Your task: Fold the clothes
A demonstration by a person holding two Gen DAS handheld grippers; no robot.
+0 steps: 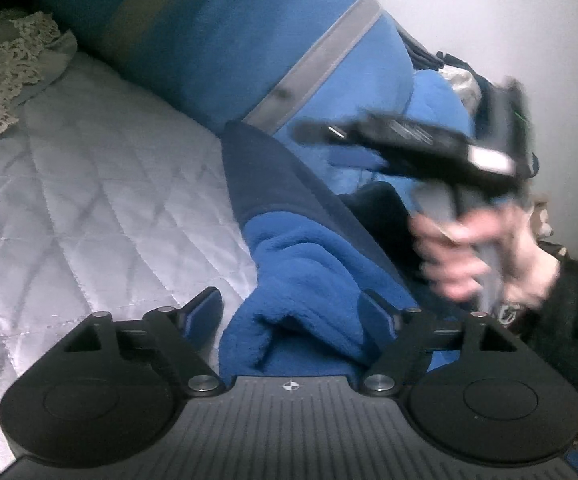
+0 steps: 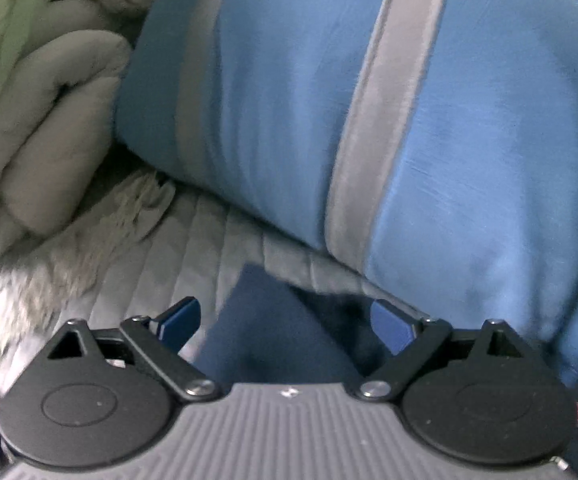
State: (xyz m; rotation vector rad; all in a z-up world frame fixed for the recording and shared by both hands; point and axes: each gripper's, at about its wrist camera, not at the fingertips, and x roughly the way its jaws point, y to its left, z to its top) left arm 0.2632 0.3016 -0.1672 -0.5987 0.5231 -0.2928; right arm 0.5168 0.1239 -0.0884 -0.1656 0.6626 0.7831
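The left gripper (image 1: 295, 312) is spread wide, and the blue fleece garment (image 1: 301, 264) lies between its fingers on the quilted bedcover (image 1: 101, 184). The right gripper (image 2: 287, 320) is also spread wide, with the dark blue cuff (image 2: 265, 320) between its fingers. At 2 o'clock in the left view, a hand (image 1: 485, 256) holds the right gripper. A blue pillow (image 2: 429, 120) with grey stripes lies at 12 o'clock.

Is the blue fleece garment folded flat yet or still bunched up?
Still bunched up. The blue fleece garment lies in rumpled, overlapping layers on the quilted bedspread, with the open left tongs around it.
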